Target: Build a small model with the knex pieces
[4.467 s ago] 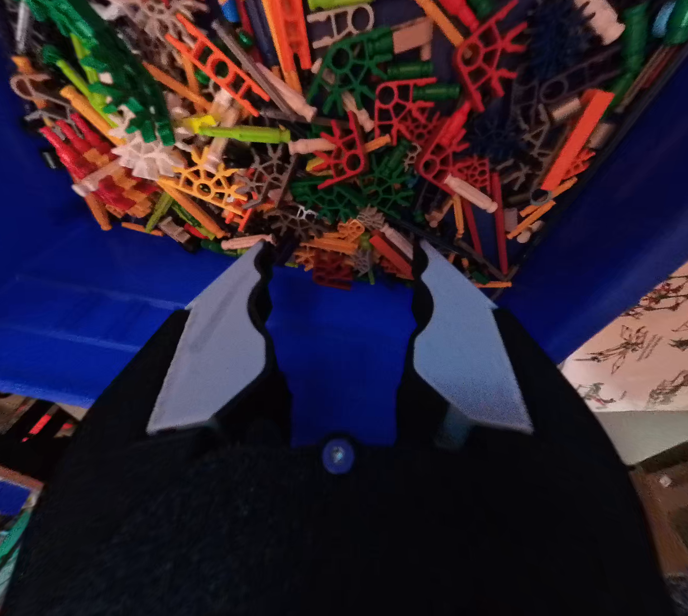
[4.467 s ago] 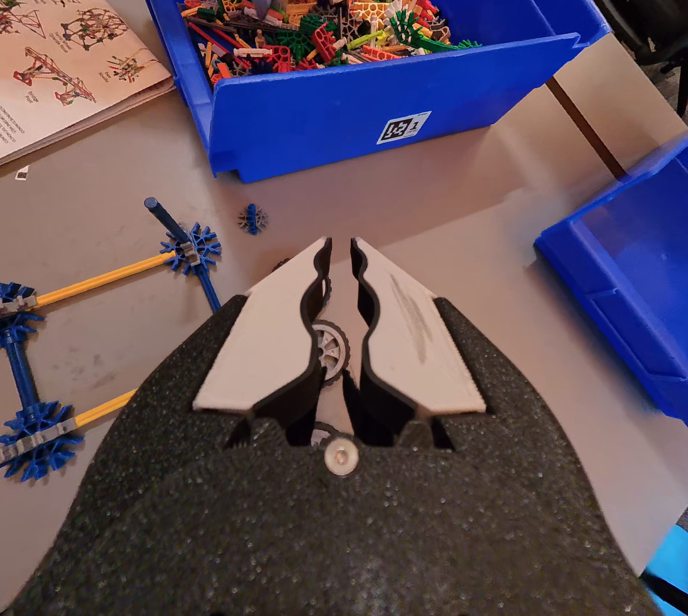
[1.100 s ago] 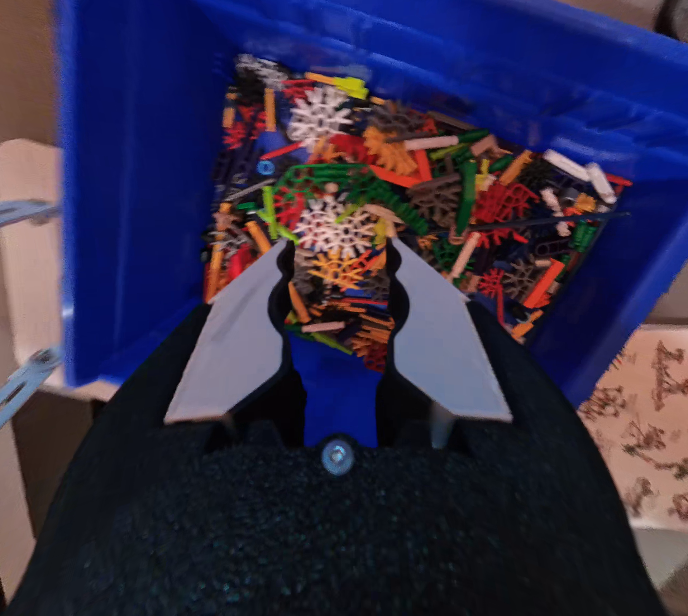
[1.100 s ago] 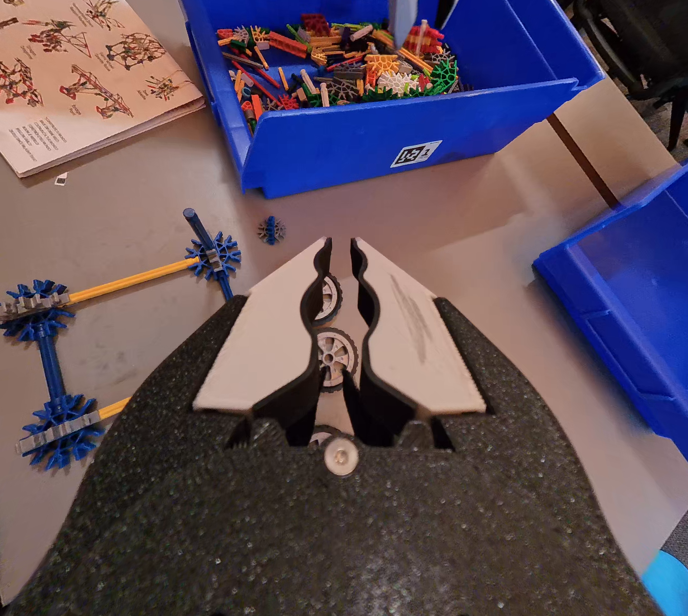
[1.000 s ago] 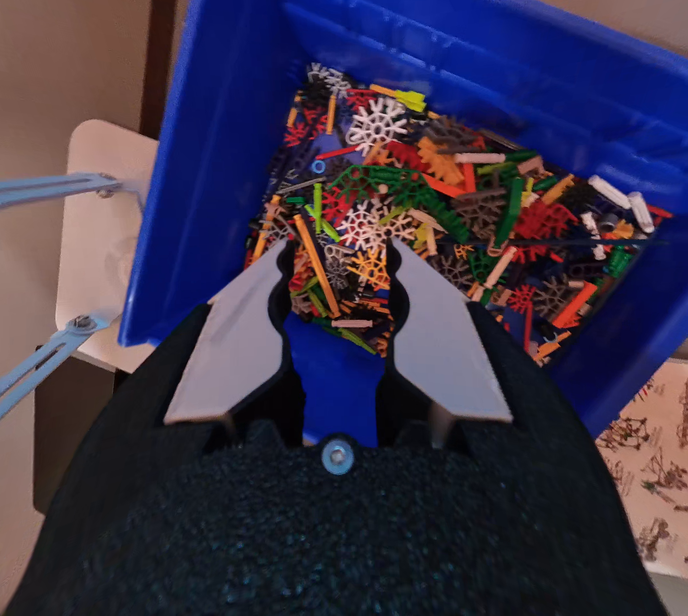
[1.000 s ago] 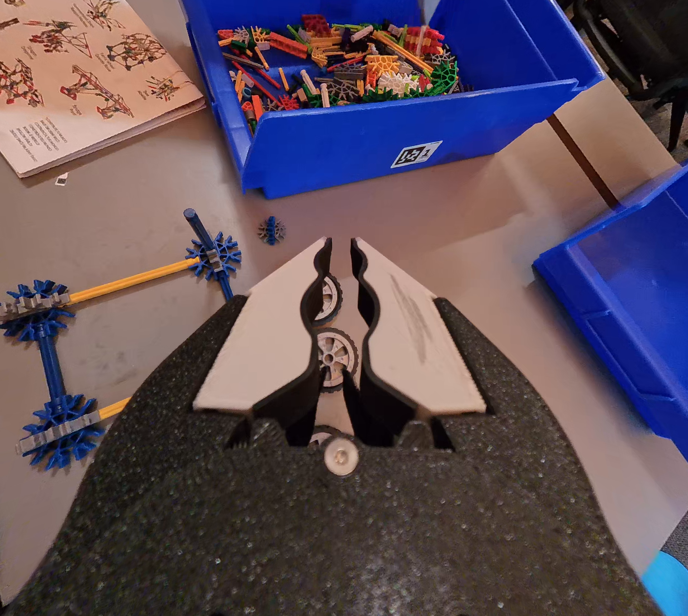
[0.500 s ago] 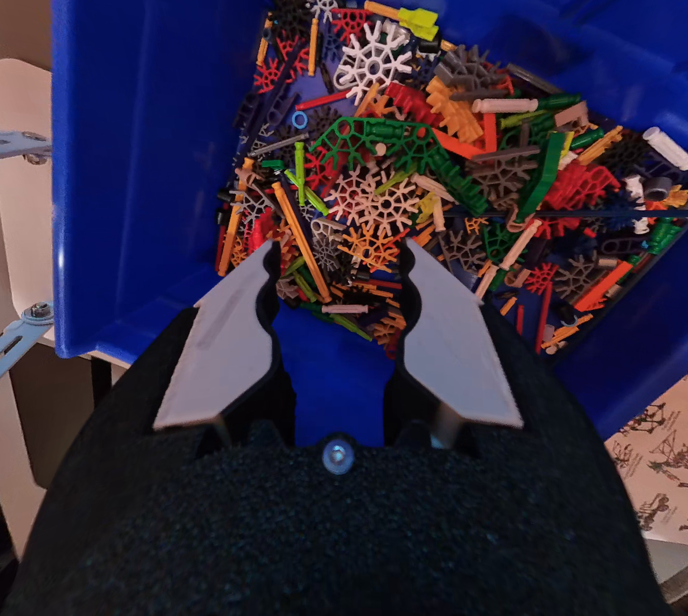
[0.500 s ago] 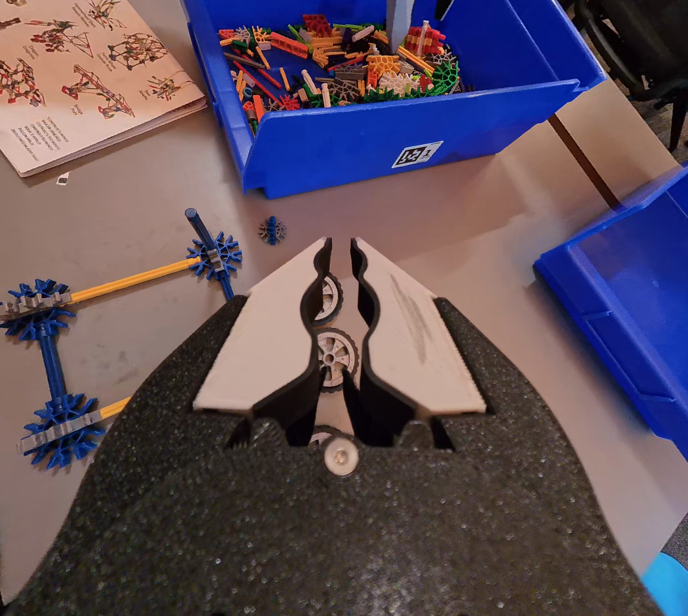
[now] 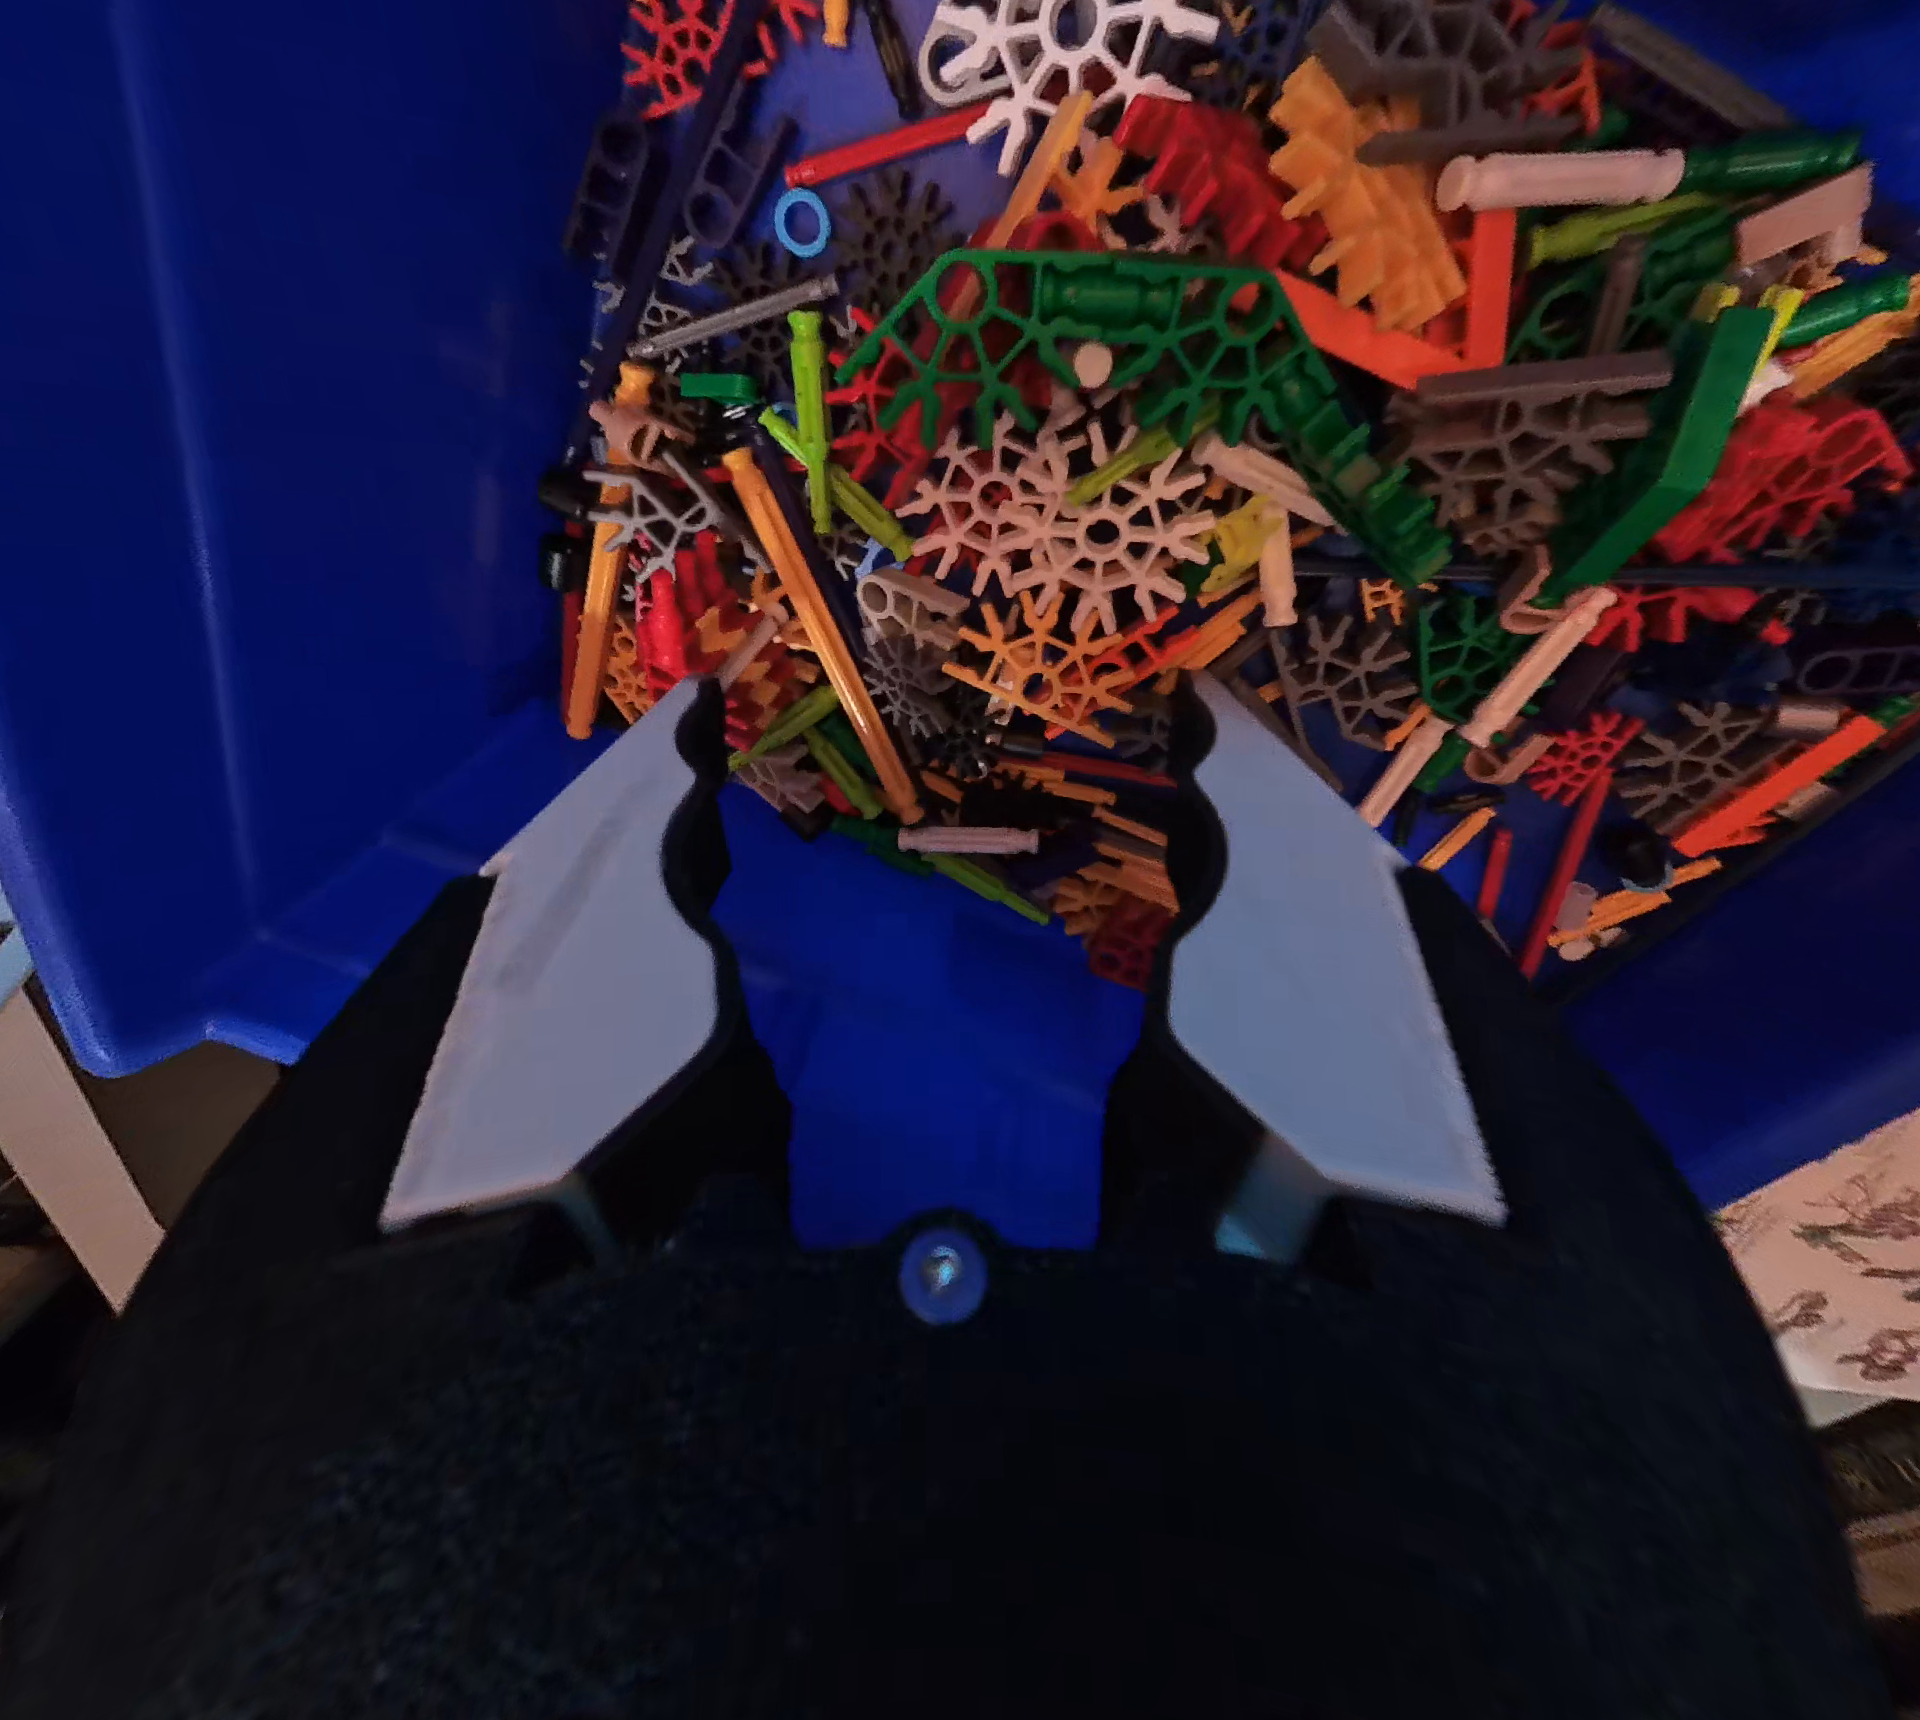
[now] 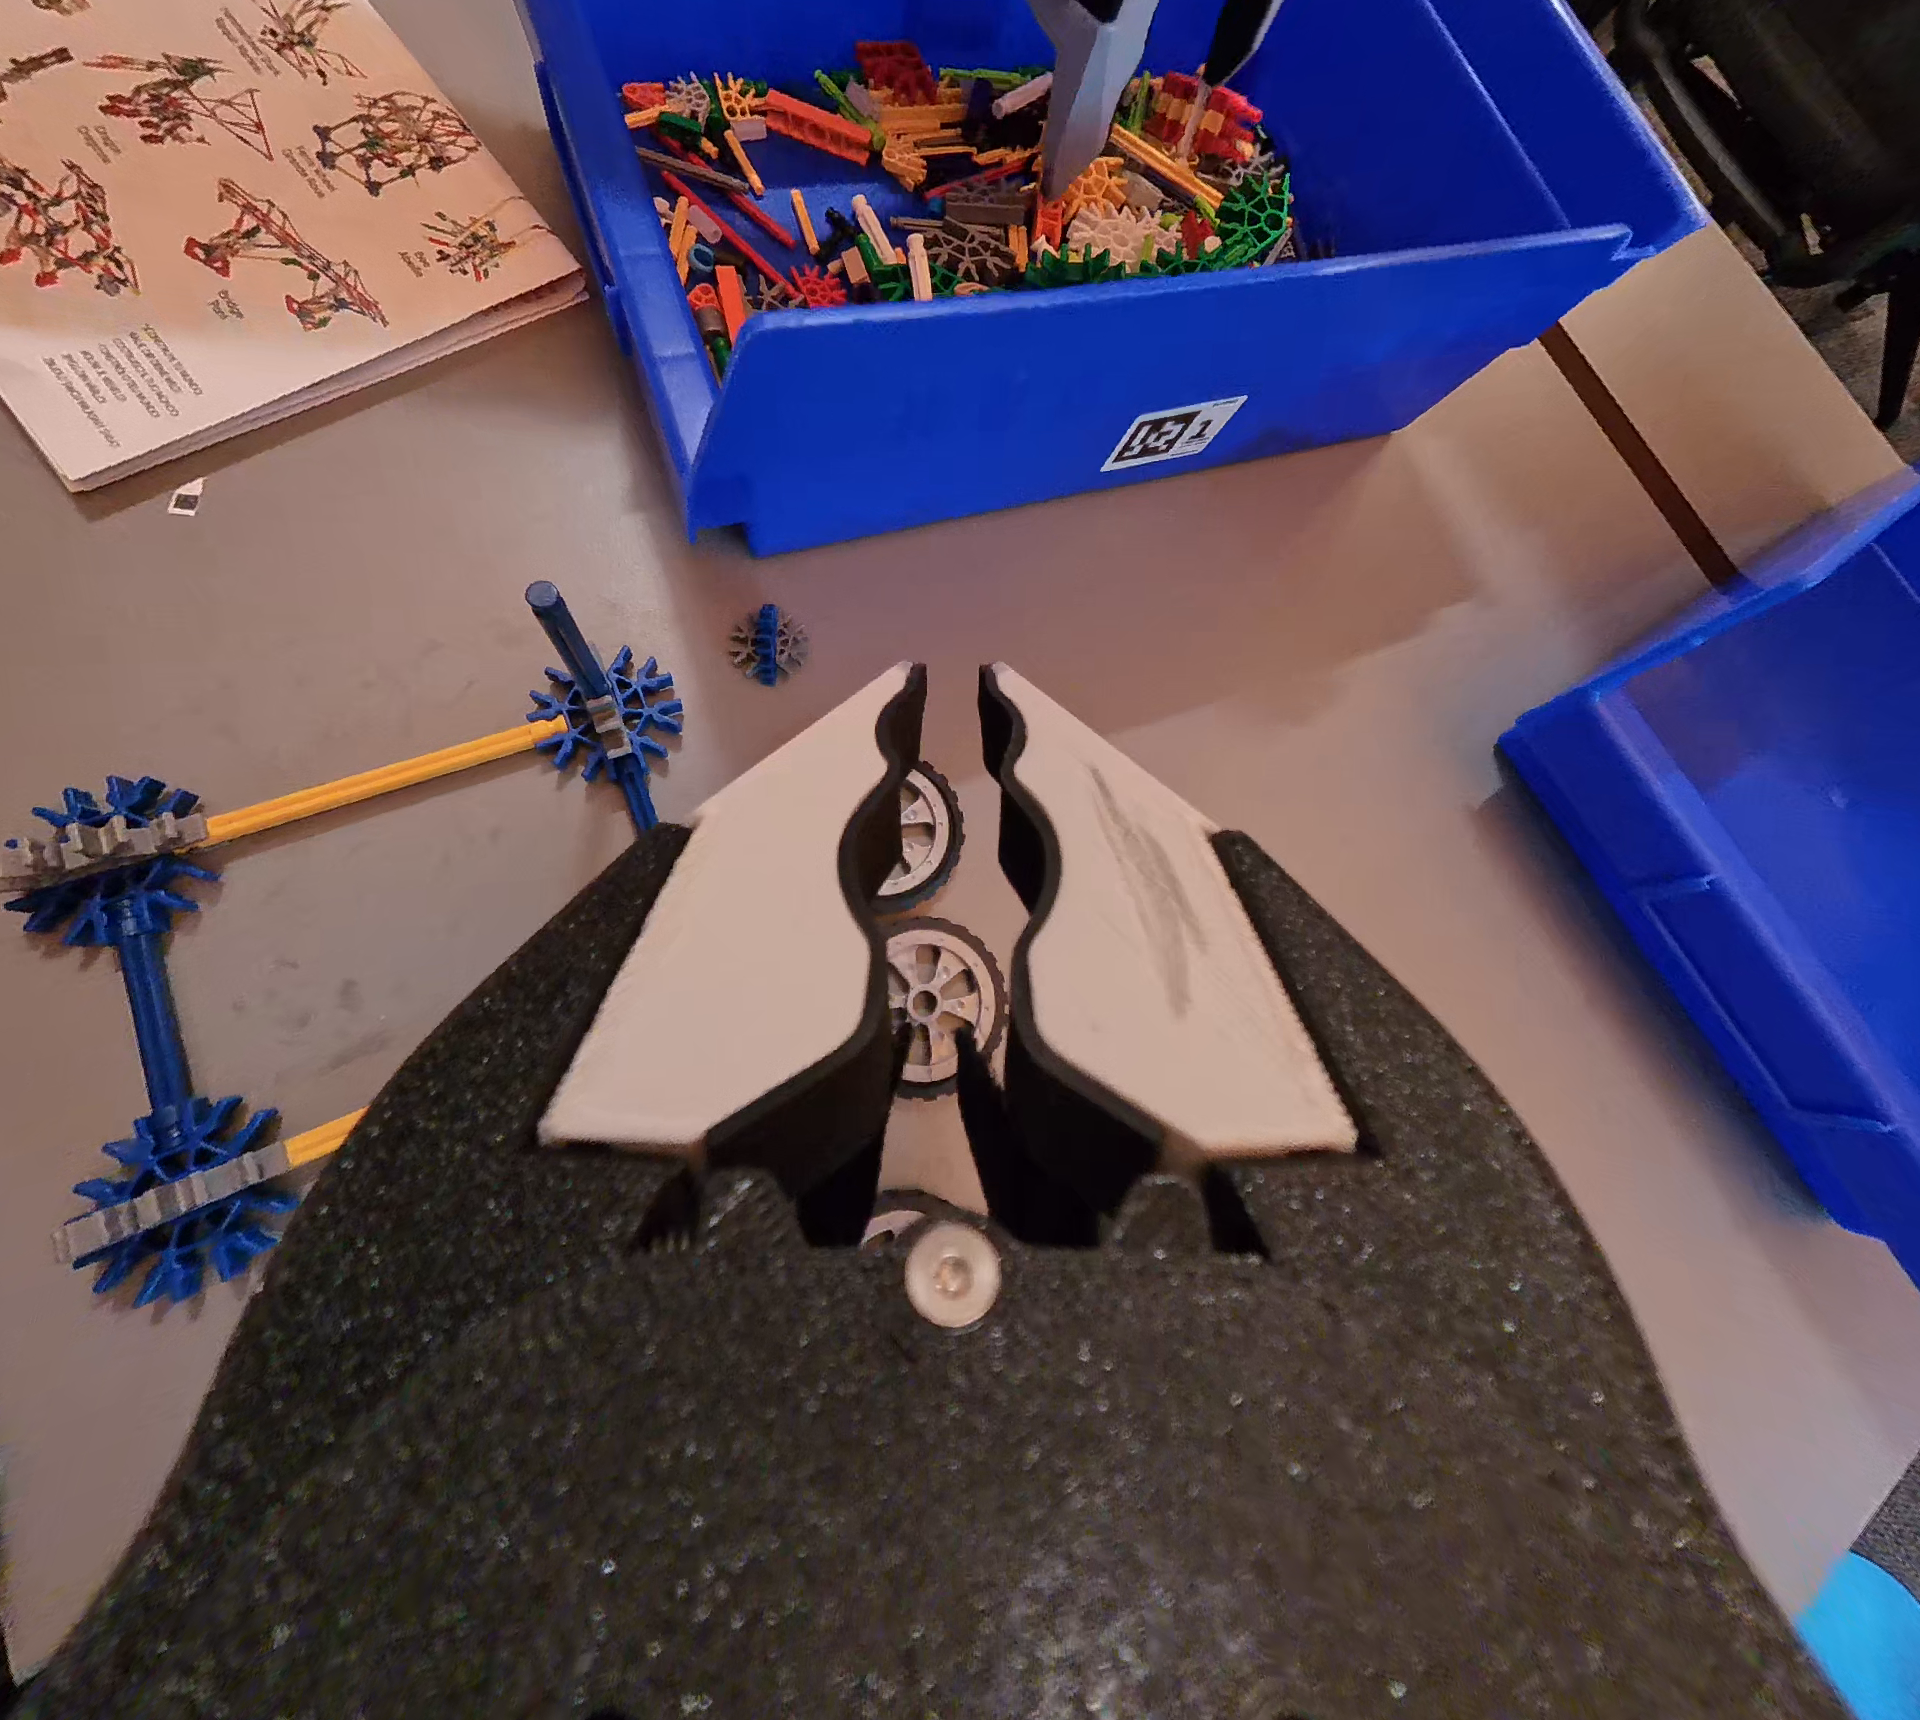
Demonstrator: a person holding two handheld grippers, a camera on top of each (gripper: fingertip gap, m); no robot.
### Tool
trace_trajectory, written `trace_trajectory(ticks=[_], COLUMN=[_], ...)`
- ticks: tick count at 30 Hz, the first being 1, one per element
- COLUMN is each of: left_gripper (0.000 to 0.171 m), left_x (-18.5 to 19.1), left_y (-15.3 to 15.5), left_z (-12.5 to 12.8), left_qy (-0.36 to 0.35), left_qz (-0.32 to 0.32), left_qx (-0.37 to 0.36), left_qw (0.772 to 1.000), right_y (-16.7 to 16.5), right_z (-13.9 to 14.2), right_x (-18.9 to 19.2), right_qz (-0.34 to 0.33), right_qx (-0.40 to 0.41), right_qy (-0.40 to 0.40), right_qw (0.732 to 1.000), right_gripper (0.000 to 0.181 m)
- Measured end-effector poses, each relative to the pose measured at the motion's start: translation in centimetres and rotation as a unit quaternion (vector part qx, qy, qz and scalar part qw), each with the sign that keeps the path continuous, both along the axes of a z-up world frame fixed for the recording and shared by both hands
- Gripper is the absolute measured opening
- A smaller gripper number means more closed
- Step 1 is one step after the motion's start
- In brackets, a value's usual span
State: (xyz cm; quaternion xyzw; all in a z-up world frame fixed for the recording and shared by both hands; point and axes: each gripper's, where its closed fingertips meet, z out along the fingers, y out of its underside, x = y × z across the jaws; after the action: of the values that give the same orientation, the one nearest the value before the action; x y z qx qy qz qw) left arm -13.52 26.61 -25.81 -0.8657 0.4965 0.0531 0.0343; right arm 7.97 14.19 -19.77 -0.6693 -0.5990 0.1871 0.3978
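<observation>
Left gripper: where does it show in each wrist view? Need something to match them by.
Left wrist view: left gripper, bottom centre, fingers wide apart over the parts pile.
Right wrist view: left gripper, top centre, reaching down into the blue bin.
Shared landmark: the green lattice piece.

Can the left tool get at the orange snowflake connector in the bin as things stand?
Probably yes. The left tool is open inside the blue bin, and the orange snowflake connector lies on top of the pile just ahead, though other pieces crowd it.
</observation>
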Motion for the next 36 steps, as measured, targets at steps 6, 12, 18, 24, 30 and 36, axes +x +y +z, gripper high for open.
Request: trace_trajectory(ticks=[6,12,18,24,30,36], left_gripper=[0.082,0.083,0.065,0.060,0.062,0.064], left_x=[-1.4,-1.5,0.8,3.2,4.5,1.6], left_y=[0.7,-0.1,-2.0,-4.4,-3.9,-0.5], left_z=[-0.4,-0.6,-1.9,-2.6,1.1,4.6], left_qy=[0.061,0.078,0.034,-0.003,-0.101,-0.093], left_qz=[-0.009,-0.014,-0.033,-0.053,-0.043,-0.004], left_qx=[0.013,-0.001,-0.029,-0.079,-0.074,0.016], left_qw=[0.998,0.997,0.998,0.995,0.991,0.996], right_y=[0.0,-0.2,-0.2,-0.3,-0.4,-0.4], right_z=[0.2,0.2,0.3,0.2,0.3,0.4], right_x=[0.0,-0.1,-0.1,-0.2,-0.2,-0.2], right_qz=[0.000,0.004,0.004,0.007,0.008,0.008], right_qx=[0.002,0.003,0.005,0.007,0.008,0.009], right_qy=[0.003,0.002,0.003,0.001,0.003,0.004], right_qw=[1.000,1.000,1.000,1.000,1.000,1.000], right_gripper=[0.010,0.010,0.010,0.010,0.010,0.010])
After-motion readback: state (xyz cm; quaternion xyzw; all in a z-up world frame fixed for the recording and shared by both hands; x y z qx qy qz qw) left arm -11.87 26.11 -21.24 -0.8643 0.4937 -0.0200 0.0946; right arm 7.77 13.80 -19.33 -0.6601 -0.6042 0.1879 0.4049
